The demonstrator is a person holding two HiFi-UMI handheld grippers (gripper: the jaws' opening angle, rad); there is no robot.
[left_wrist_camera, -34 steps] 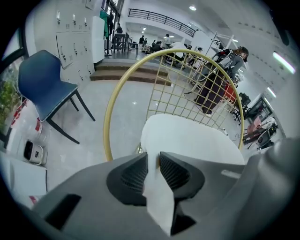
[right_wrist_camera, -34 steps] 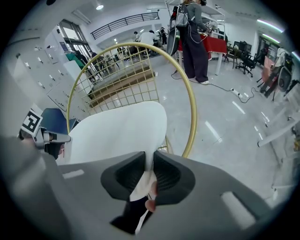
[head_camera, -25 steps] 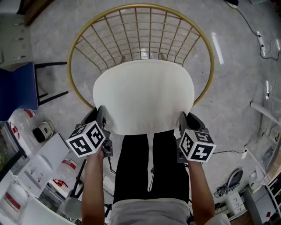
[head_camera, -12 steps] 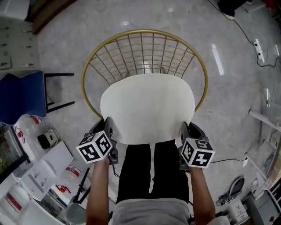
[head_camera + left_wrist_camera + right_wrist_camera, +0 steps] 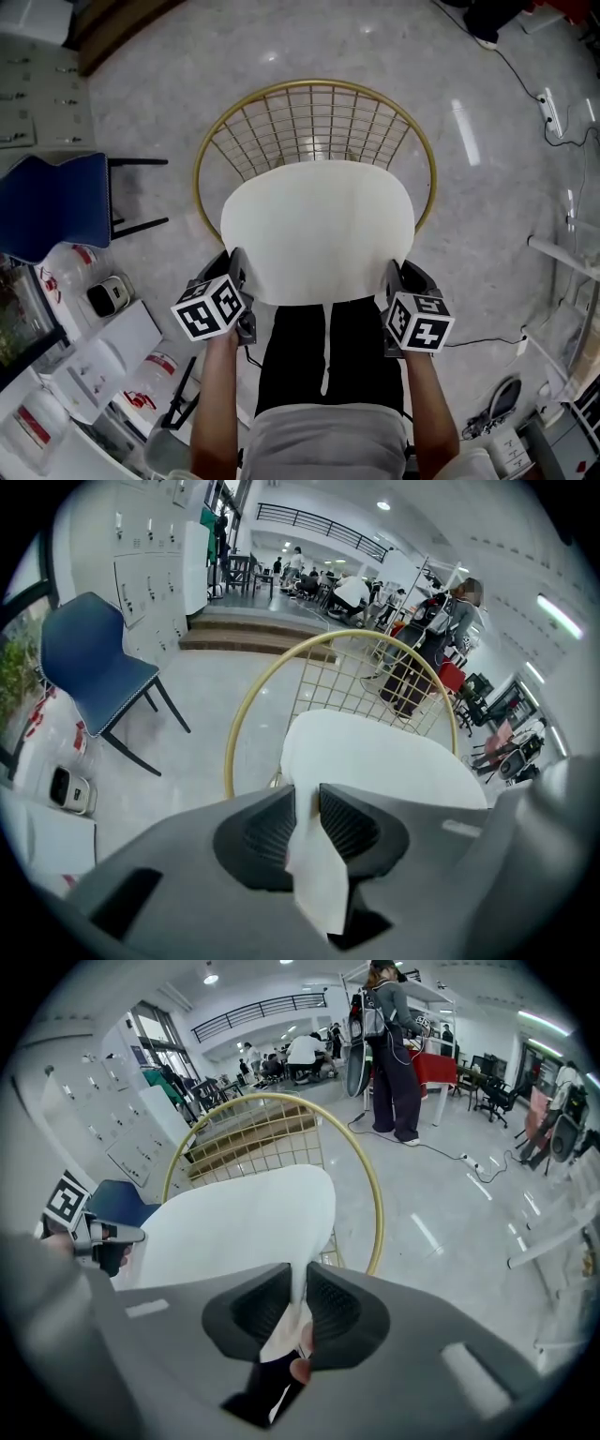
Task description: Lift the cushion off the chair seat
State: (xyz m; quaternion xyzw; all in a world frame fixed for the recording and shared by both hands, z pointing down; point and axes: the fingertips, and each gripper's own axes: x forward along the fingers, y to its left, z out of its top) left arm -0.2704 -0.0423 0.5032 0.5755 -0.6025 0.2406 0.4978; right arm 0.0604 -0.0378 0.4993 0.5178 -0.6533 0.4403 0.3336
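A round white cushion (image 5: 319,230) hangs flat in the air over the gold wire chair (image 5: 314,117), raised off its seat. My left gripper (image 5: 242,286) is shut on the cushion's near left corner, and my right gripper (image 5: 392,286) is shut on its near right corner. In the left gripper view the white edge of the cushion (image 5: 319,874) is pinched between the dark pads, with the gold wire chair (image 5: 281,667) behind. The right gripper view shows the cushion (image 5: 234,1222) pressed between its pads likewise, and the left gripper's marker cube (image 5: 67,1199) at the far side.
A blue chair (image 5: 47,202) stands on the marble floor to the left. White boxes and bottles (image 5: 89,352) lie at the lower left. Cables (image 5: 553,84) run along the floor at the right. A person (image 5: 389,1049) stands beyond the chair in the right gripper view.
Both grippers have risen with the cushion held between them. The chair now looks smaller and lower beneath the cushion, and the head view takes in more floor.
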